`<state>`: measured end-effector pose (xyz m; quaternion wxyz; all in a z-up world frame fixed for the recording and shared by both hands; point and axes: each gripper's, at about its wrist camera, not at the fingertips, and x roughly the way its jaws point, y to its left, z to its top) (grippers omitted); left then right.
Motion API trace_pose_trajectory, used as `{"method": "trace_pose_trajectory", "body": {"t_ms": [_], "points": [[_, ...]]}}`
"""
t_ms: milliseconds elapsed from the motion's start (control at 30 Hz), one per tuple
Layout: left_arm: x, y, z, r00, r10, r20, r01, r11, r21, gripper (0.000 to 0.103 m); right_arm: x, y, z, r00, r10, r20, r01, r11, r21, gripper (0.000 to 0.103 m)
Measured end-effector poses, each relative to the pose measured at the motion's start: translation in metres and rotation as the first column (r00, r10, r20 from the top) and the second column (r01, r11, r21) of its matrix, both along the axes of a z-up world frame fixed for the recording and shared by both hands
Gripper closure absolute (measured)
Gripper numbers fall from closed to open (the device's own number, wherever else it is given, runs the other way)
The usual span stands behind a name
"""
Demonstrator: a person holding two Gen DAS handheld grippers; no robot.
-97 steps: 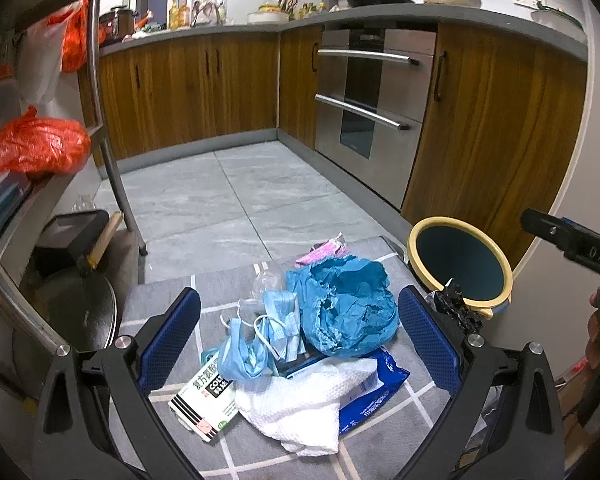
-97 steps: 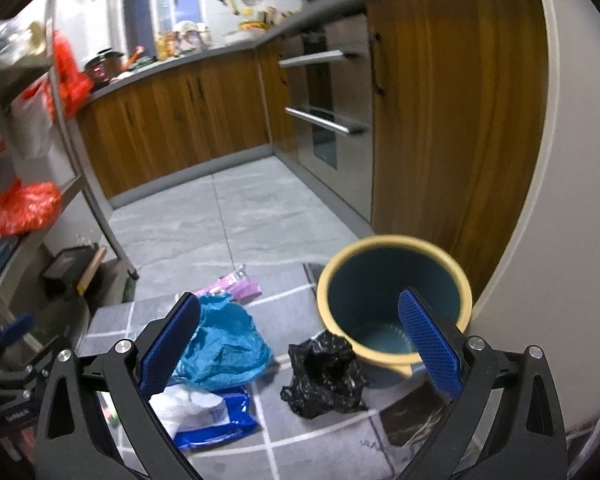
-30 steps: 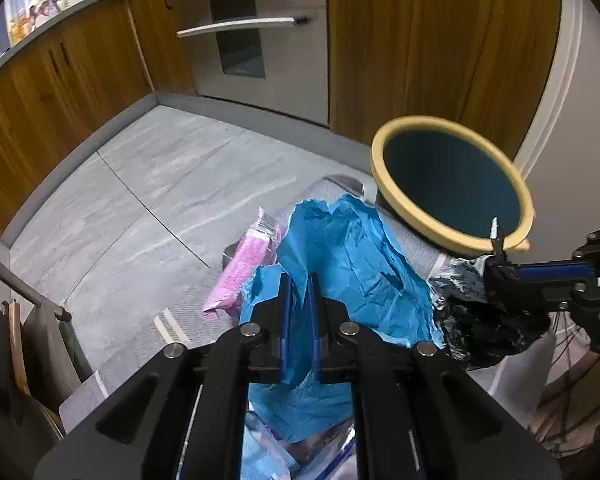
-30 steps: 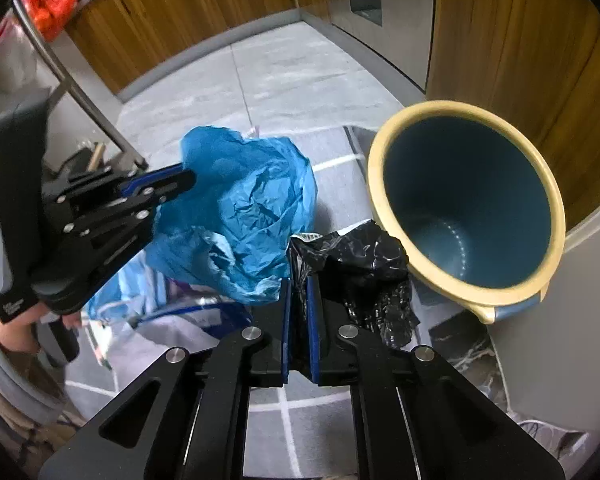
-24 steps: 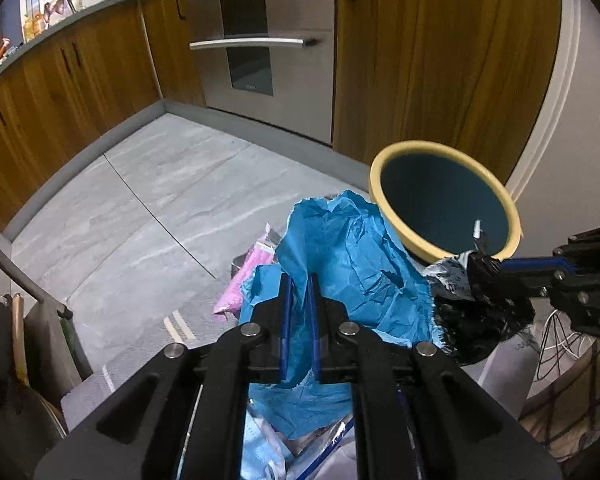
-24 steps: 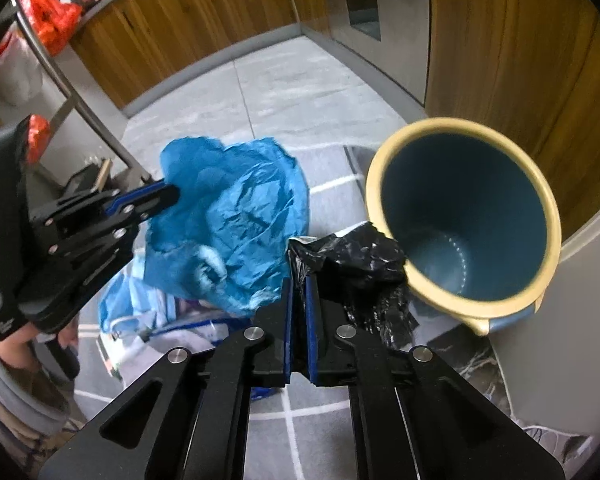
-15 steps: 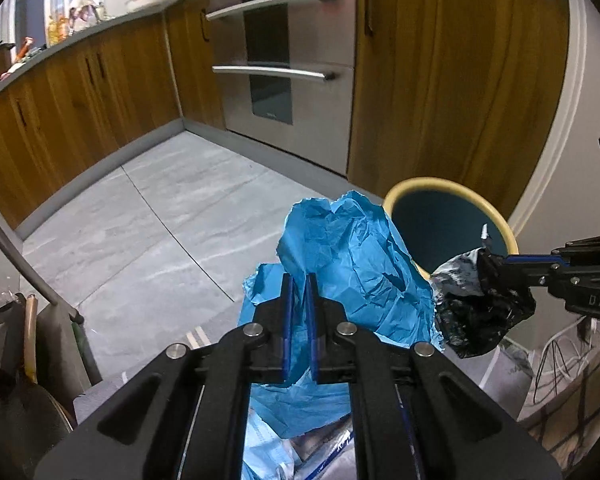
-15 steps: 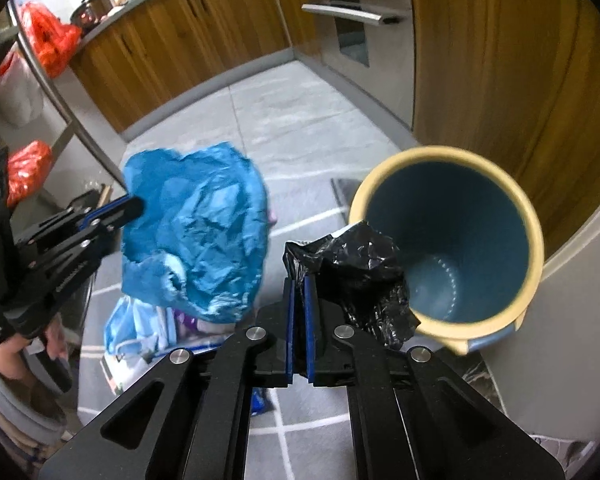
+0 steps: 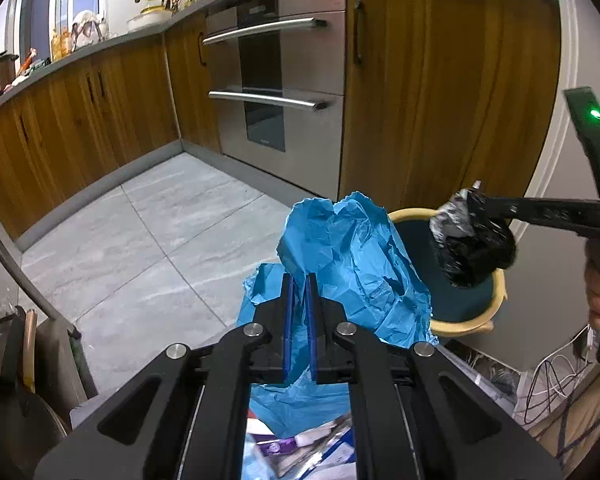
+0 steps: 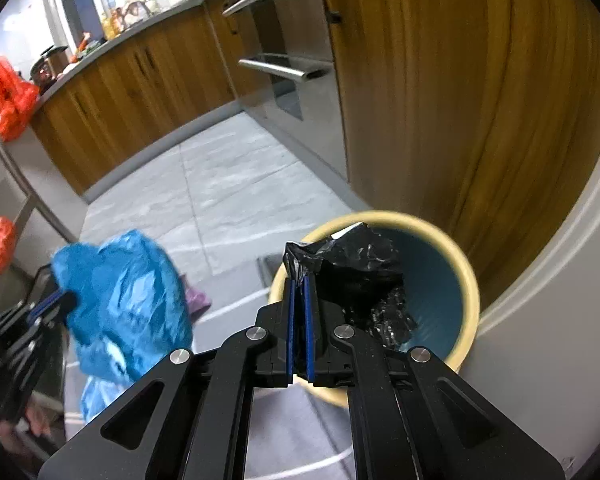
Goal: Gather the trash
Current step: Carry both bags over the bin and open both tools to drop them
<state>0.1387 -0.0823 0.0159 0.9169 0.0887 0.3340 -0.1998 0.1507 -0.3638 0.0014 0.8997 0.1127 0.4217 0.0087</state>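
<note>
My left gripper (image 9: 299, 280) is shut on a crumpled blue paper (image 9: 356, 264) and holds it up in the air, left of the bin. The blue paper also shows in the right wrist view (image 10: 128, 304). My right gripper (image 10: 299, 280) is shut on a crumpled black plastic bag (image 10: 360, 272) and holds it over the mouth of the blue bin with a yellow rim (image 10: 466, 276). In the left wrist view the black bag (image 9: 472, 248) hangs from my right gripper (image 9: 474, 204) above the bin (image 9: 496, 300).
More trash (image 9: 312, 444) lies on the grey checked mat below my left gripper. Wooden cabinets (image 9: 440, 92) and a steel oven (image 9: 280, 92) stand behind the bin. A metal rack with orange bags (image 10: 4, 96) stands at the left. White cables (image 9: 556, 384) lie right of the bin.
Both grippers closed on their trash and lifted it. The right gripper has carried the black bag from beside the bin to over its mouth. The left gripper has raised the blue paper.
</note>
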Motion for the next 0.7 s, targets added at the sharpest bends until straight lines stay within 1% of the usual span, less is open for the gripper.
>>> {"method": "trace_pose_trajectory", "body": {"t_ms": [100, 200, 267, 300, 400, 467, 567, 700], "points": [[-0.002, -0.018, 0.003, 1.0, -0.001, 0.015, 0.001, 1.0, 0.021, 0.097, 0.012, -0.008, 0.0, 1.0, -0.012, 0.015, 0.012, 1.0, -0.024, 0.097], [0.001, -0.045, 0.002, 1.0, -0.012, 0.018, 0.011, 0.998, 0.064, 0.097, 0.022, -0.017, -0.001, 0.999, -0.017, 0.033, 0.019, 0.998, -0.061, 0.097], [0.006, -0.066, -0.001, 0.999, -0.019, 0.029, 0.016, 0.994, 0.109, 0.097, 0.03, -0.023, -0.006, 0.999, -0.028, 0.031, 0.03, 0.997, -0.068, 0.097], [0.008, -0.074, -0.002, 0.999, -0.019, 0.029, 0.016, 0.993, 0.12, 0.097, 0.034, -0.026, -0.009, 0.999, -0.033, 0.024, 0.034, 0.998, -0.061, 0.097], [0.019, -0.101, -0.011, 1.0, -0.022, -0.001, 0.022, 0.991, 0.133, 0.097, 0.045, -0.034, -0.018, 0.999, -0.045, 0.008, 0.045, 0.996, -0.082, 0.097], [0.028, -0.121, -0.019, 0.999, -0.032, -0.019, 0.035, 0.986, 0.164, 0.097, 0.052, -0.043, -0.027, 0.998, -0.055, -0.009, 0.054, 0.995, -0.079, 0.097], [0.038, -0.14, -0.032, 0.999, -0.036, -0.036, 0.043, 0.979, 0.2, 0.097, 0.061, -0.05, -0.037, 0.998, -0.057, -0.038, 0.054, 0.995, -0.081, 0.097], [0.057, -0.157, -0.049, 0.996, -0.019, -0.09, 0.037, 0.978, 0.206, 0.097, 0.069, -0.053, -0.047, 0.997, -0.055, -0.058, 0.047, 0.991, -0.129, 0.097]]}}
